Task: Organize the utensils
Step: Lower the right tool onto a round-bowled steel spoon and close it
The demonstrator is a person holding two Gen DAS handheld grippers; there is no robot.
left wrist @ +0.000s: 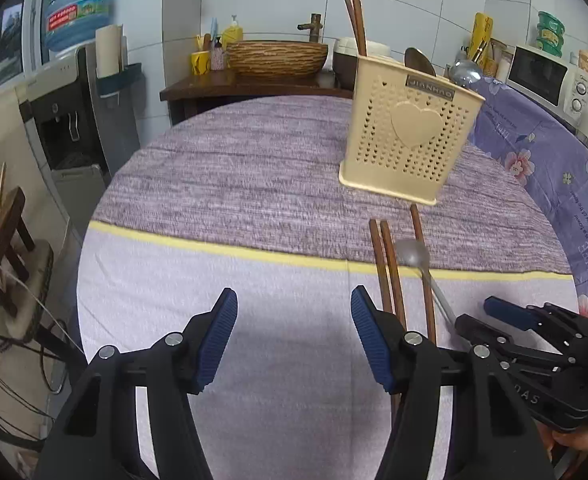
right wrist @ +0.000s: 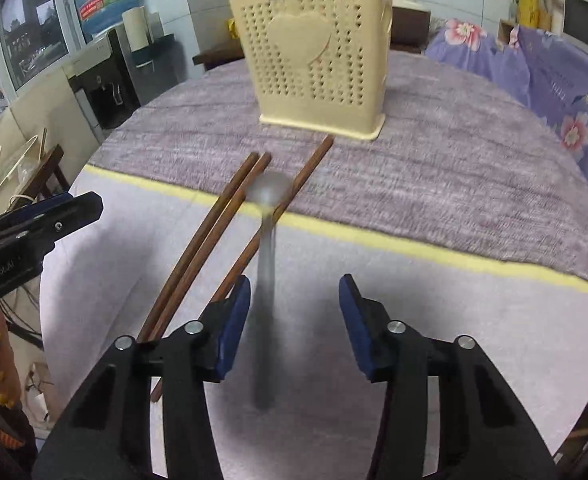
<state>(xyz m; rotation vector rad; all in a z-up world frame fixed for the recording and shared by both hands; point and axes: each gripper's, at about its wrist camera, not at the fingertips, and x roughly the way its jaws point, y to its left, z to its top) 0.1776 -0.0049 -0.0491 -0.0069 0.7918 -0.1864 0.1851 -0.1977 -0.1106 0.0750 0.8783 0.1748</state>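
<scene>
A cream perforated utensil holder (left wrist: 410, 128) (right wrist: 318, 60) stands on the round table, with two chopsticks and spoons in it. Three brown chopsticks (left wrist: 390, 264) (right wrist: 214, 232) and a metal spoon (left wrist: 414, 256) (right wrist: 268, 232) lie on the cloth in front of it. My left gripper (left wrist: 294, 336) is open and empty, just left of the chopsticks. My right gripper (right wrist: 294, 320) is open, low over the spoon's handle, which runs between its fingers; it also shows in the left wrist view (left wrist: 506, 316). The spoon looks blurred.
The table carries a purple cloth (left wrist: 254, 168) with a yellow stripe and a paler near part. A floral-covered counter (left wrist: 542, 152) with a microwave is at the right. A water dispenser (left wrist: 70, 120) and a wooden stool (left wrist: 2, 240) stand at the left.
</scene>
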